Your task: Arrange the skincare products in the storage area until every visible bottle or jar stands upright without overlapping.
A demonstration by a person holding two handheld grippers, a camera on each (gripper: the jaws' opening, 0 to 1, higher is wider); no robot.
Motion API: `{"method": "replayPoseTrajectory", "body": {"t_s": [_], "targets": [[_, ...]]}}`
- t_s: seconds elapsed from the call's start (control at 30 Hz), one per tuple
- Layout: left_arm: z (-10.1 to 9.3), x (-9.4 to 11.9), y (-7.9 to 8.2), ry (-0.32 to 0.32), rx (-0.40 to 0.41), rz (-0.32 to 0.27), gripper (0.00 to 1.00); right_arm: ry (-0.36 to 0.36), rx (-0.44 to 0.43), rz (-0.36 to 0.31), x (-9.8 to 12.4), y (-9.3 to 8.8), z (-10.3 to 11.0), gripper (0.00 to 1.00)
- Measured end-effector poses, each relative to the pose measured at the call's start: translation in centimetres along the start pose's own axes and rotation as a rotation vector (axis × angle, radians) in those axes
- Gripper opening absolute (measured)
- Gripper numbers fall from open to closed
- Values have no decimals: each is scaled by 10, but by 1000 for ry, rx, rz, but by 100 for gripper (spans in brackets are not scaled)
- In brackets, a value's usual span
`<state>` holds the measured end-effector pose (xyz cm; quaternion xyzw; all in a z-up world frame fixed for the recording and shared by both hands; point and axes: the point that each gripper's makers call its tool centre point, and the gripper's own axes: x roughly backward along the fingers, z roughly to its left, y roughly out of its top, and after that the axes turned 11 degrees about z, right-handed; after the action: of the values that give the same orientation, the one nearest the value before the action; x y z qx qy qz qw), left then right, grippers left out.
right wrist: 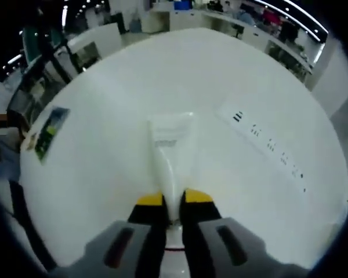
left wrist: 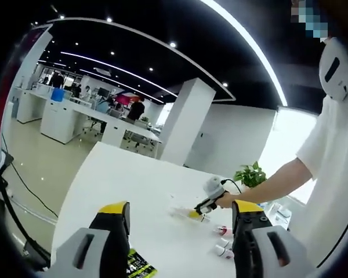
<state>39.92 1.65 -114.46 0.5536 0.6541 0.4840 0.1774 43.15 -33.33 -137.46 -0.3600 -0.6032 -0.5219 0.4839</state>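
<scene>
Two yellow-tipped grippers differ: the right gripper (right wrist: 174, 200) pinches a white squeeze tube (right wrist: 171, 153) near its cap end, long axis running straight ahead over the round white table (right wrist: 267, 92), while the left gripper (left wrist: 180, 223) hangs open, well back from it

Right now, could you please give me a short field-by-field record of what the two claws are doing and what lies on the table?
right claw: shut on a white tube, gripped near its narrow end, flat crimped end pointing away
left claw: open, jaws wide apart, holding nothing
table: white, round-edged
small bottles: a few with pink caps, lying near the left claw's right jaw
leaflet: green and dark, flat near the table edge
person's hand: holding the right claw over the table
</scene>
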Motion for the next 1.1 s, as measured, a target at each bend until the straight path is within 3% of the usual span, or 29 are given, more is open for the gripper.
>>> {"method": "replayPoseTrajectory", "body": {"t_s": [0.33, 0.5, 0.7, 0.87, 1.1], "targets": [[-22, 2, -2, -57, -26, 5, 70, 29, -48, -176, 49, 1, 35, 6], [-37, -3, -15, -117, -59, 86, 70, 46, -66, -282, 81, 0, 62, 6], [-52, -5, -11, -162, -86, 134, 68, 74, -85, -349, 111, -9, 88, 7], [-59, -10, -9, -166, -89, 122, 59, 69, -77, -431, 137, -12, 100, 7], [-92, -25, -6, -202, -77, 130, 61, 121, -98, -560, 176, -11, 118, 7]]}}
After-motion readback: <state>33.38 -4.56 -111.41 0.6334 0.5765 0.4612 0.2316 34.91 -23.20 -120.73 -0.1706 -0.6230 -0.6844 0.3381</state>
